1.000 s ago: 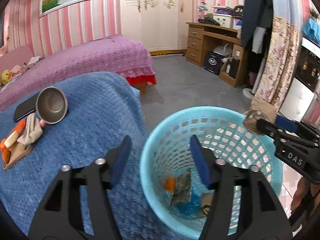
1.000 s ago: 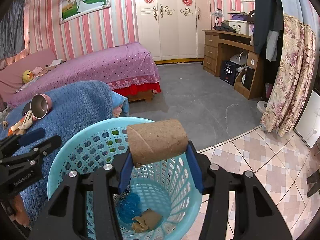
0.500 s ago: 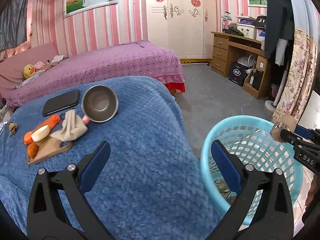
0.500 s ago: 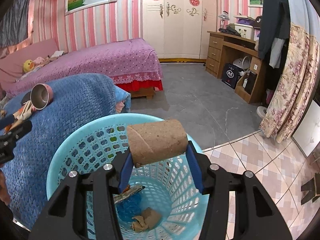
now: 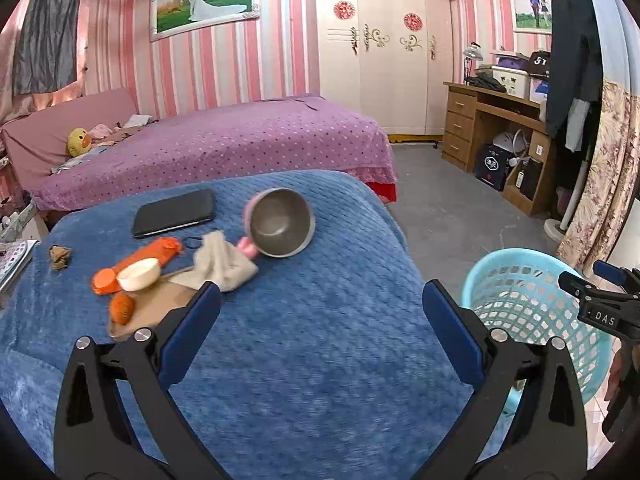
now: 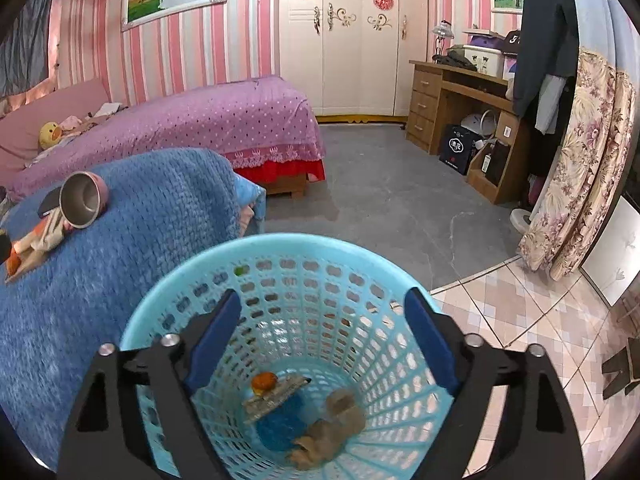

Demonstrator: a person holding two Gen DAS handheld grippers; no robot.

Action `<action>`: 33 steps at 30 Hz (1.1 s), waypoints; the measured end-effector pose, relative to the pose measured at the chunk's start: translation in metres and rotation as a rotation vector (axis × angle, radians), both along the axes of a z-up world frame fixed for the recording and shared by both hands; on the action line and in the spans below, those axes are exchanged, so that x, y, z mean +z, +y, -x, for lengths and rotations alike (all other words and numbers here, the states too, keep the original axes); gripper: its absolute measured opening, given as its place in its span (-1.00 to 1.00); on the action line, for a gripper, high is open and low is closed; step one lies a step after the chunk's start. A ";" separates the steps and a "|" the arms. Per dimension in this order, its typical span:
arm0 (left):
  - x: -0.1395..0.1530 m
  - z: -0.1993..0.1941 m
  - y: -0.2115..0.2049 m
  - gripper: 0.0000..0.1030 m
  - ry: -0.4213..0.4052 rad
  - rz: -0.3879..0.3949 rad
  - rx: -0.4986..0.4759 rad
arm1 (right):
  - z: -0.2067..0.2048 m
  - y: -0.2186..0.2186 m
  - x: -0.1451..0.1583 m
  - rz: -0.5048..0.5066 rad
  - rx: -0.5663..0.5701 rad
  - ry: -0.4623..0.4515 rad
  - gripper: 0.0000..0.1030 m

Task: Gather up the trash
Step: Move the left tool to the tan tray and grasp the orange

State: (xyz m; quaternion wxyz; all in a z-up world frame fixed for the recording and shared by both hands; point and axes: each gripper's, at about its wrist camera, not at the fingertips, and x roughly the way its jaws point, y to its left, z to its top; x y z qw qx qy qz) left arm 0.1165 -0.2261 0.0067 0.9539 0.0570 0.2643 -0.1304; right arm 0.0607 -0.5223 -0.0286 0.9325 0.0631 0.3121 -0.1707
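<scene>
Over the blue basket (image 6: 280, 264) the right gripper (image 6: 322, 340) has just opened its fingers wide, cardboard roll gone from them and dropped in, while the left gripper (image 5: 320, 328), wide and empty, swings toward table scrap (image 5: 60, 256).

Pink-striped walls (image 5: 280, 60), grey floor (image 6: 380, 184)

Light blue perforated plastic trash basket (image 6: 280, 280) stands upright on the floor right beside the blue-blanketed table, with brown cardboard tube (image 6: 340, 404) and scraps lying at its bottom.
</scene>
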 end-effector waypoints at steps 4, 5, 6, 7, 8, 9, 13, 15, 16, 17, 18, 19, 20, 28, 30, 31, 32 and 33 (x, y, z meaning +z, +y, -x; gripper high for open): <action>0.007 -0.003 0.026 0.89 -0.017 -0.007 0.022 | -0.009 0.015 0.005 -0.004 0.004 -0.017 0.69; 0.008 -0.005 0.031 0.89 -0.018 -0.009 0.027 | -0.012 0.019 0.006 -0.002 0.004 -0.021 0.69; 0.008 -0.007 0.040 0.89 -0.016 -0.016 0.034 | -0.015 0.024 0.006 0.001 0.005 -0.026 0.69; 0.009 -0.010 0.045 0.89 -0.015 -0.021 0.039 | -0.018 0.029 0.007 0.003 0.005 -0.032 0.70; 0.009 -0.011 0.050 0.89 -0.014 -0.028 0.045 | -0.020 0.032 0.008 0.005 0.007 -0.036 0.70; 0.009 -0.013 0.058 0.89 -0.015 -0.036 0.053 | -0.022 0.037 0.009 0.007 0.009 -0.042 0.70; 0.009 -0.019 0.084 0.89 -0.037 -0.062 0.091 | -0.031 0.054 0.013 0.015 0.026 -0.064 0.70; 0.007 -0.021 0.099 0.89 -0.042 -0.056 0.111 | -0.037 0.066 0.015 0.018 0.040 -0.072 0.70; 0.005 -0.023 0.107 0.89 -0.041 -0.051 0.121 | -0.038 0.069 0.015 0.020 0.043 -0.075 0.70; 0.003 -0.025 0.113 0.89 -0.041 -0.049 0.130 | -0.041 0.074 0.016 0.020 0.048 -0.078 0.70; 0.000 -0.028 0.119 0.89 -0.039 -0.049 0.142 | -0.043 0.080 0.016 0.019 0.054 -0.080 0.70; -0.002 -0.030 0.124 0.89 -0.039 -0.052 0.150 | -0.044 0.084 0.015 0.018 0.058 -0.082 0.70; -0.005 -0.031 0.128 0.89 -0.038 -0.057 0.156 | -0.047 0.090 0.016 0.015 0.064 -0.085 0.70; -0.029 -0.050 0.169 0.89 0.034 -0.052 0.210 | -0.066 0.120 0.013 0.012 0.104 -0.076 0.70; -0.033 -0.055 0.176 0.89 0.045 -0.059 0.223 | -0.070 0.129 0.011 0.008 0.118 -0.071 0.70; -0.034 -0.056 0.180 0.89 0.049 -0.059 0.232 | -0.072 0.133 0.010 0.008 0.124 -0.068 0.70; -0.035 -0.058 0.184 0.89 0.053 -0.057 0.238 | -0.074 0.137 0.009 0.009 0.131 -0.064 0.70; -0.036 -0.060 0.188 0.89 0.061 -0.052 0.246 | -0.076 0.141 0.008 0.013 0.138 -0.059 0.70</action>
